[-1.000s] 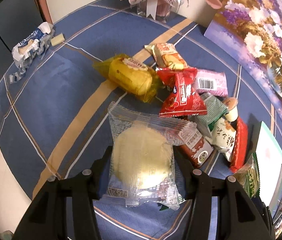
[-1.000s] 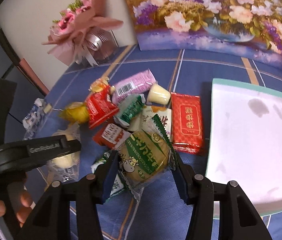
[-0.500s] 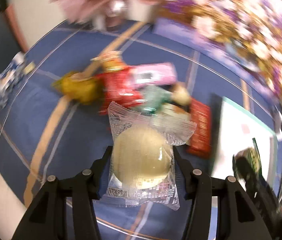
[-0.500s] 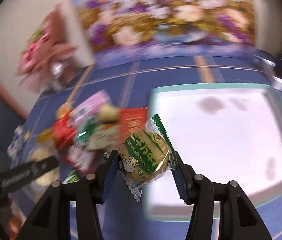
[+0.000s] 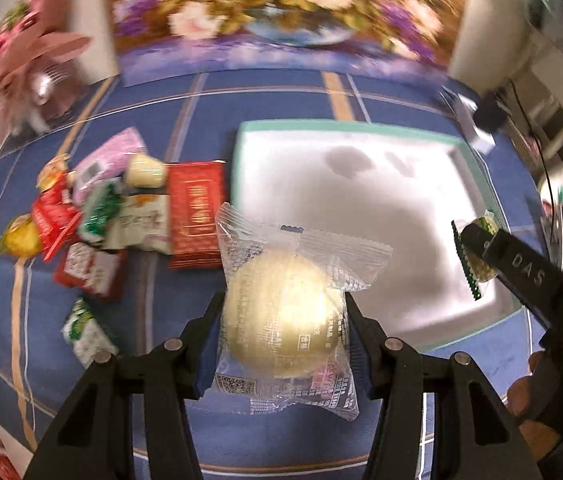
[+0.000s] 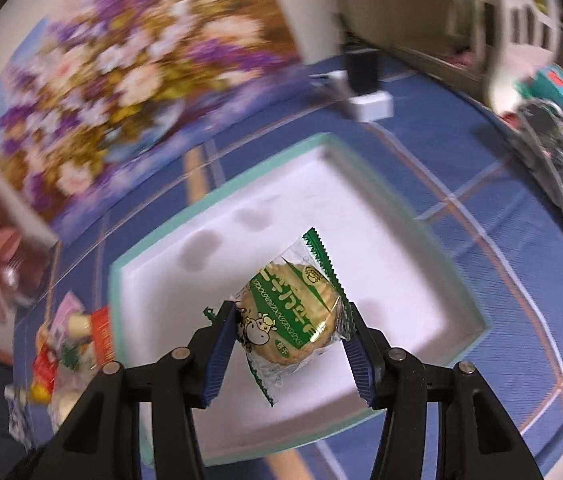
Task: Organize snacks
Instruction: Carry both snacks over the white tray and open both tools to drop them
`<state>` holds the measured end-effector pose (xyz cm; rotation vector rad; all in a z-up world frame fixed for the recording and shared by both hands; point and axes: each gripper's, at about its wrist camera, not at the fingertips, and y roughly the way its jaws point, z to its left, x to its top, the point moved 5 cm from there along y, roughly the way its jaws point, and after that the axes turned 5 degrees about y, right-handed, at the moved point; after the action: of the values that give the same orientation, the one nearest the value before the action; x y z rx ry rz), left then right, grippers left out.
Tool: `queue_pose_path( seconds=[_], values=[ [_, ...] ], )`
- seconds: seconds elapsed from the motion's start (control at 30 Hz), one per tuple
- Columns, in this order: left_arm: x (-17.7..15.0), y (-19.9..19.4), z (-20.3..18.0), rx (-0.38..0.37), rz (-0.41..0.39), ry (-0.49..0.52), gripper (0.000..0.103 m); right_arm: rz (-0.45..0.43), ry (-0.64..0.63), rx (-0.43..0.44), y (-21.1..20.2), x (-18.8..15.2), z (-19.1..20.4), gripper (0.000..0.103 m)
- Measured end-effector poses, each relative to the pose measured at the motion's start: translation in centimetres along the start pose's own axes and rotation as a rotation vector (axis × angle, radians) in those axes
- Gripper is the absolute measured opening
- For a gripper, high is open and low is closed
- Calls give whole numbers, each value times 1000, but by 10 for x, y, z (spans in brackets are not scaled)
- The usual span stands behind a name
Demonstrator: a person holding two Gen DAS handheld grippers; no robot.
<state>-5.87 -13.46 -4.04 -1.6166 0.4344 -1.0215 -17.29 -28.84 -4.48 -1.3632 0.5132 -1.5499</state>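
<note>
Snacks ride in both your claws: the right gripper (image 6: 289, 340) pinches the green cookie packet (image 6: 291, 316) over the white tray's (image 6: 153, 264) middle, nearer than the left gripper (image 5: 281, 320) pinching the clear-wrapped bun (image 5: 281, 312) at the tray's lower-left edge in the left view.

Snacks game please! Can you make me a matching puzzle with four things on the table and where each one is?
Things:
1. pale round cake
2. green cow biscuit
3. red flat packet
4. white tray

Places:
A. in the right hand-held gripper
B. lying in the snack pile beside the tray
C. on the blue cloth, nothing in it
D. in the left hand-held gripper

Pairs: 1-D, 2-A, 3-B, 4-C
</note>
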Motion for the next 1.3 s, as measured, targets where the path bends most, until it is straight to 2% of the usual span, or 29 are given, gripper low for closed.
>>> queue_pose_path(
  seconds=[0.13, 0.4, 0.47, 0.57, 0.8, 0.87, 0.93, 1.1, 1.13, 1.2, 1.3],
  values=[
    [-1, 17, -16, -4, 19, 40, 56, 16, 67, -47, 6, 2, -30, 55],
    [4, 38, -19, -44, 30, 39, 57, 64, 67, -74, 20, -3, -37, 55],
    [5, 37, -19, -56, 33, 32, 60, 72, 58, -78, 21, -4, -36, 57],
    [7, 29, -19, -61, 15, 36, 70, 84, 48, -88, 22, -5, -33, 58],
    [6, 13, -13, -53, 3, 28, 71, 112, 24, -96, 23, -10, -30, 60],
    [6, 10, -6, -48, 4, 9, 74, 121, 18, -97, 22, -13, -29, 64],
    [6, 6, 5, -40, 5, -29, 86, 122, 12, -89, 17, -16, -27, 72],
    [4, 0, 37, -7, 4, -121, 87, 111, -32, -82, 5, -23, -17, 93],
    [3, -1, 43, 5, 3, -137, 91, 106, -46, -77, 2, -24, -13, 98],
    [1, -4, 53, 30, -3, -160, 96, 93, -78, -68, -3, -26, -7, 103],
    [-2, -9, 67, 77, -25, -181, 96, 80, -116, -67, -9, -29, 1, 103]
  ],
)
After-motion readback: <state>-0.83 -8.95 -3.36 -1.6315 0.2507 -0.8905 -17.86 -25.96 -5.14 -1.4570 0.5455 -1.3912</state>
